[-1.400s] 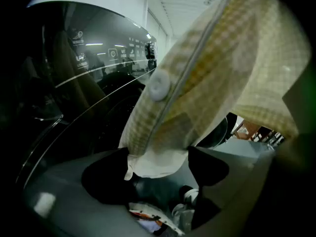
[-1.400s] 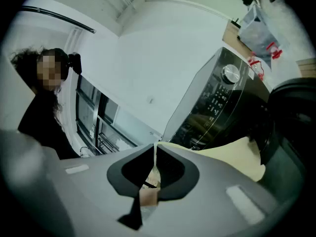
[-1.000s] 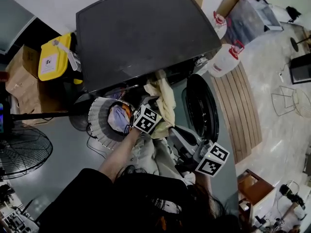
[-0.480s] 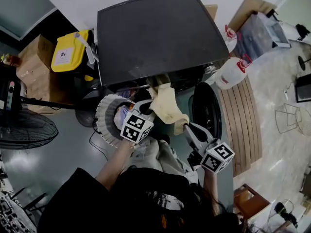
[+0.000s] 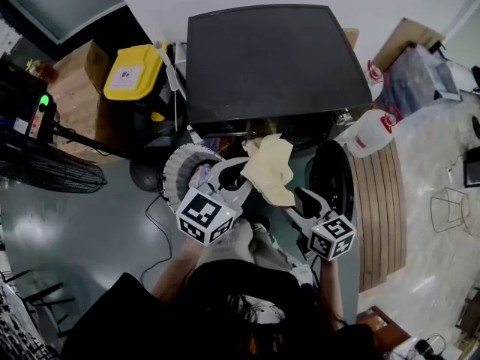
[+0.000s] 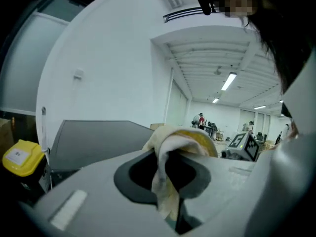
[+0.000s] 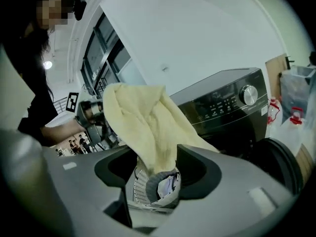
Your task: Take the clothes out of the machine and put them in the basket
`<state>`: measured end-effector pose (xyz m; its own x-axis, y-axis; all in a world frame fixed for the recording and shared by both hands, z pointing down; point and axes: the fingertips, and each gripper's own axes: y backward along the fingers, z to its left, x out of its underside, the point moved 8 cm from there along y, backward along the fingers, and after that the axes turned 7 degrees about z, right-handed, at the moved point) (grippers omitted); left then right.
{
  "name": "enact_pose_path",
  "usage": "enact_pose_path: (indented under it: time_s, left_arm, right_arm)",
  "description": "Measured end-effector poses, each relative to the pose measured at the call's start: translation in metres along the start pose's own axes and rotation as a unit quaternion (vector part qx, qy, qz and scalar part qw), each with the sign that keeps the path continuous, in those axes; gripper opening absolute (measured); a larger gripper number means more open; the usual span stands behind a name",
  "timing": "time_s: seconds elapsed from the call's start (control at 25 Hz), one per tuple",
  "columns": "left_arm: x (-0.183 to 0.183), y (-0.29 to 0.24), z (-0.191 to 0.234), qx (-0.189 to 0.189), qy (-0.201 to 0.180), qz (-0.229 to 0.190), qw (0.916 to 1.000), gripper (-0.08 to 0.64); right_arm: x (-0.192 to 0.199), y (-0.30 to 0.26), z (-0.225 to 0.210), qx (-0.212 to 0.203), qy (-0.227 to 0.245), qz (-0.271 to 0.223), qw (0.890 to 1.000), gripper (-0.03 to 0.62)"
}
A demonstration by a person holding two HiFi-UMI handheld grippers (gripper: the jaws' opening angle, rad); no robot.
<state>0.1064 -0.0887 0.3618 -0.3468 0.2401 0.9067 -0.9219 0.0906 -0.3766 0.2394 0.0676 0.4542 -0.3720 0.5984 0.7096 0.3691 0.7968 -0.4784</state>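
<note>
A pale yellow cloth (image 5: 271, 167) hangs from my left gripper (image 5: 244, 172), which is shut on it in front of the black washing machine (image 5: 277, 58). In the left gripper view the cloth (image 6: 173, 147) is bunched between the jaws of that gripper (image 6: 168, 181). My right gripper (image 5: 300, 199) sits lower, to the right, by the cloth's bottom edge. Its jaws have just been opening. In the right gripper view the cloth (image 7: 148, 122) droops loosely between the jaws of the right gripper (image 7: 155, 167), unpressed. The white basket (image 5: 176, 178) with clothes stands left of the machine, and this basket (image 7: 143, 189) shows below the cloth.
The machine's round door (image 5: 331, 182) stands open at the right. A yellow container (image 5: 133, 72) and a cardboard box (image 5: 75, 88) sit left of the machine, a fan (image 5: 45, 169) further left. White jugs (image 5: 371, 132) and a wooden pallet (image 5: 382, 208) lie to the right.
My left gripper has risen with the yellow cloth, drawing it out of the machine's opening. The right gripper has sunk a little and its jaws have opened.
</note>
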Motion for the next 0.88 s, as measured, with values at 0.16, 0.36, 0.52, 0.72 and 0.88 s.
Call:
enact_pose_path:
  time_s: [0.16,0.36,0.52,0.72,0.88]
  left_arm:
    - [-0.026,0.037,-0.01,0.001,-0.022,-0.037,0.9991,0.051]
    - [-0.056,0.089,-0.019,-0.014,-0.096,-0.076,0.9923,0.051]
    - [-0.064,0.132,-0.028,-0.016,-0.117,-0.098,0.9881,0.051]
    - [-0.066,0.191,-0.038,-0.013,-0.129,-0.105,0.986,0.051]
    - [-0.058,0.235,-0.034,-0.035,-0.157,-0.083,0.9835,0.051]
  right_arm:
    - [0.006,-0.025,0.006,0.011,0.031,0.04,0.999,0.385]
    - [0.004,-0.056,0.021,0.014,0.048,0.025,0.998,0.59]
    - [-0.001,-0.078,0.039,-0.007,0.055,0.012,0.998,0.609]
    - [-0.014,-0.107,0.09,-0.08,0.062,-0.016,0.995,0.538]
    - [-0.022,-0.123,0.147,-0.141,0.058,-0.041,0.987,0.123]
